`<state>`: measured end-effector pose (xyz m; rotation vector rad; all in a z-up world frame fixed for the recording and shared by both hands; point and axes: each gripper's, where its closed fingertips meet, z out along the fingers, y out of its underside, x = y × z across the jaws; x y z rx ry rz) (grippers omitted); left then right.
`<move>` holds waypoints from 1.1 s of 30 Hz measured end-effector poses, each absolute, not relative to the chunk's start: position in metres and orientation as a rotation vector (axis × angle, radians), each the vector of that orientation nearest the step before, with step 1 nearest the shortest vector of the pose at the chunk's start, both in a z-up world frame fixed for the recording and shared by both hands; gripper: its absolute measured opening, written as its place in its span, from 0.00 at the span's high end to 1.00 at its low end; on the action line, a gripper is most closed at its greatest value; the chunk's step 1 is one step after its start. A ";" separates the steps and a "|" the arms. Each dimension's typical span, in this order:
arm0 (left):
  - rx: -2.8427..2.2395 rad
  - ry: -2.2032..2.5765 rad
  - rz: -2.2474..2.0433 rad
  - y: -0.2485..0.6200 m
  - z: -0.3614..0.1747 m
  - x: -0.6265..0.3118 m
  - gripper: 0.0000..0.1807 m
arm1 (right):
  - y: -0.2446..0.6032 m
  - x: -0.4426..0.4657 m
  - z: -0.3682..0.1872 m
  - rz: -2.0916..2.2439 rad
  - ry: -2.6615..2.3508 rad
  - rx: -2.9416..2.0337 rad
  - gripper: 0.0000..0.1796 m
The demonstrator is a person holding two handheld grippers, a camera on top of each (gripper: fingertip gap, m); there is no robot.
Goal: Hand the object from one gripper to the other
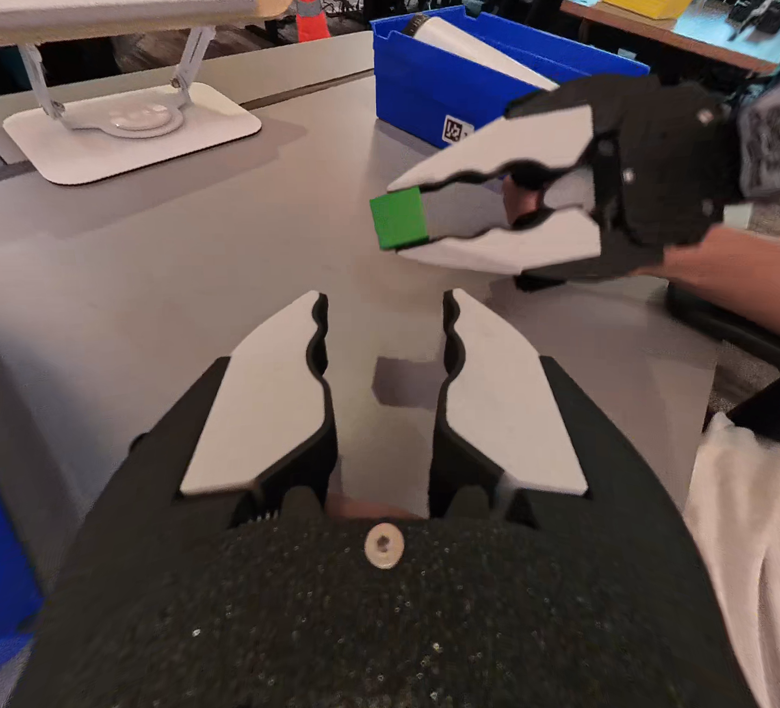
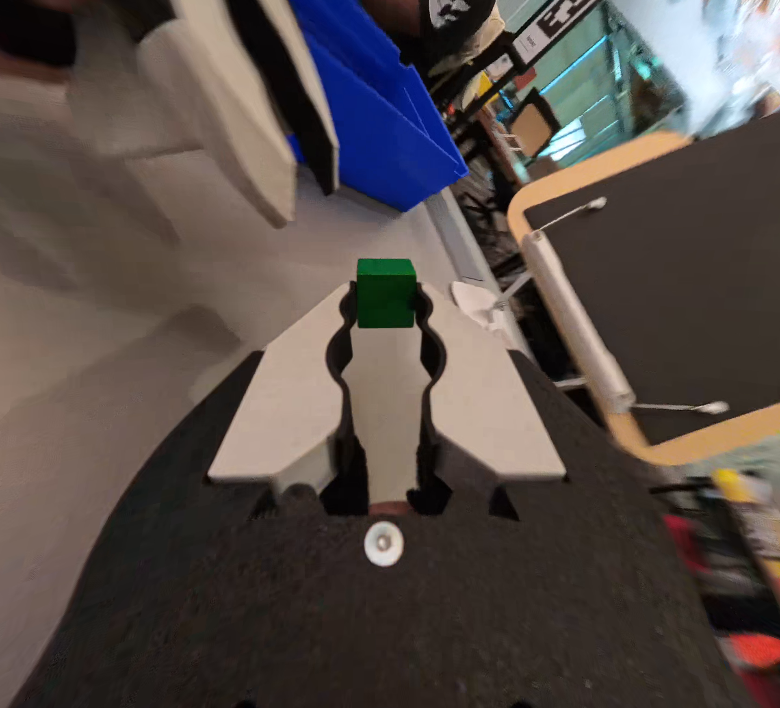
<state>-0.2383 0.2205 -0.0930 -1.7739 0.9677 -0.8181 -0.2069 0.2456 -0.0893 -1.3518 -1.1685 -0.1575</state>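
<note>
A small green cube (image 1: 400,218) is clamped between the tips of my right gripper (image 1: 394,219), which is turned on its side and reaches in from the right above the grey table (image 1: 211,265). In the right wrist view the same cube (image 2: 385,294) sits at my right gripper's tips (image 2: 385,290). My left gripper (image 1: 385,299) is open and empty, its tips a little below and in front of the cube. It also shows blurred at the upper left of the right wrist view (image 2: 304,198).
A blue bin (image 1: 426,97) holding a white cylinder (image 1: 477,48) stands at the back right of the table. A white stand (image 1: 126,130) carrying a dark board sits at the back left. A person's forearm (image 1: 726,270) comes in from the right.
</note>
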 end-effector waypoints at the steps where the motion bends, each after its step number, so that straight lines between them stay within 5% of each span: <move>1: -1.783 0.963 -0.816 0.220 -0.094 -0.238 0.71 | 0.244 -0.213 -0.092 -0.260 -1.214 -1.316 0.85; 17: -1.779 0.976 -0.853 0.223 -0.096 -0.242 0.85 | 0.223 -0.242 -0.095 -0.406 -1.248 -1.132 0.80; 20: -1.726 0.939 -0.988 0.224 -0.085 -0.249 0.85 | 0.223 -0.230 -0.092 -0.107 -1.172 -1.285 0.70; 27: -1.594 0.878 -1.517 0.200 -0.055 -0.247 0.85 | 0.186 -0.242 -0.071 1.247 -0.867 -1.582 0.71; 33: -1.580 0.912 -1.538 0.189 -0.056 -0.239 0.85 | 0.180 -0.245 -0.059 1.434 -0.827 -1.558 0.78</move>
